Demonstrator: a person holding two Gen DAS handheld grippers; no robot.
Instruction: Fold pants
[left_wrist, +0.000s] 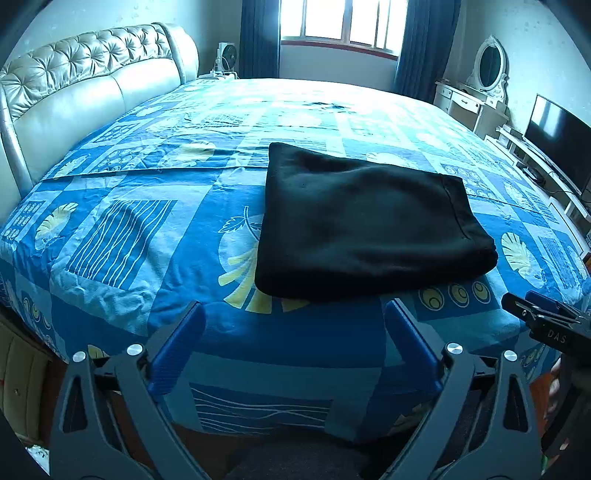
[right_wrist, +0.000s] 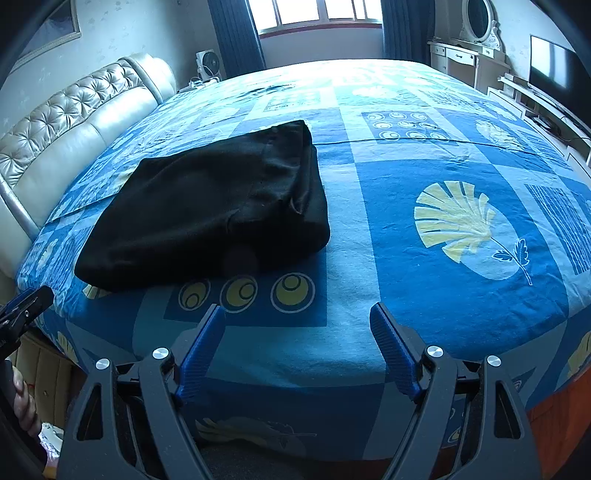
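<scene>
The black pants (left_wrist: 369, 221) lie folded into a thick rectangle on the blue patterned bed sheet (left_wrist: 147, 221). They also show in the right wrist view (right_wrist: 207, 214), left of centre. My left gripper (left_wrist: 295, 314) is open and empty, held just short of the bundle's near edge. My right gripper (right_wrist: 297, 314) is open and empty, near the bed's front edge and to the right of the pants. The right gripper's tip shows at the right edge of the left wrist view (left_wrist: 532, 310). The left gripper's tip shows at the left edge of the right wrist view (right_wrist: 26, 306).
A padded cream headboard (left_wrist: 85, 85) runs along the left. A window with dark curtains (left_wrist: 340, 22) is at the back. A white dressing table with an oval mirror (left_wrist: 484, 77) and a TV (left_wrist: 557, 136) stand on the right. A fan (right_wrist: 208, 64) sits by the headboard.
</scene>
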